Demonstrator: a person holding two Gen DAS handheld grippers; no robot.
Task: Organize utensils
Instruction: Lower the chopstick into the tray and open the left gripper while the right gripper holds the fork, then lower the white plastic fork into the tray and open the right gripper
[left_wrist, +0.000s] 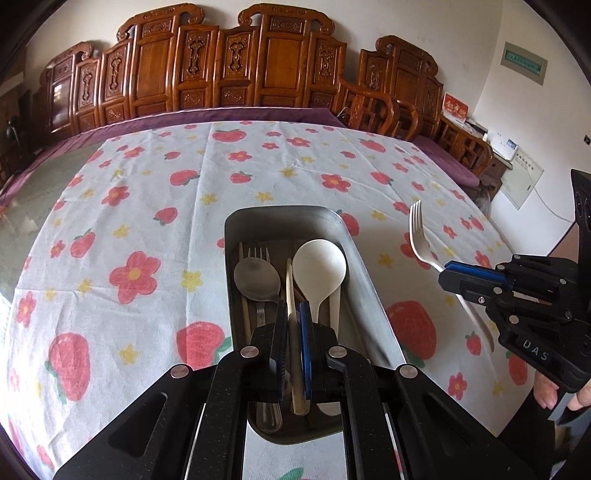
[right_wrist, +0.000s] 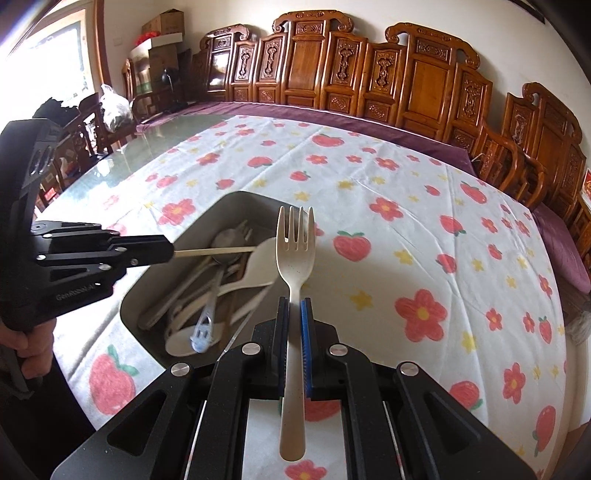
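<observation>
A metal tray (left_wrist: 364, 280) on the flowered tablecloth holds a steel spoon (left_wrist: 257, 278), a steel fork (left_wrist: 258, 253), a white ladle spoon (left_wrist: 320, 266) and chopsticks. My left gripper (left_wrist: 294, 314) is shut on a cream chopstick (left_wrist: 291, 284), held over the tray; it also shows in the right wrist view (right_wrist: 214, 251). My right gripper (right_wrist: 294, 306) is shut on a cream plastic fork (right_wrist: 295, 251), tines forward, to the right of the tray (right_wrist: 155, 280). The fork also shows in the left wrist view (left_wrist: 419, 236).
The flowered cloth (right_wrist: 406, 221) covers a glass-topped table with a purple border. Carved wooden chairs (left_wrist: 236, 70) line the far side. Boxes and a bag stand at the far left (right_wrist: 155, 48).
</observation>
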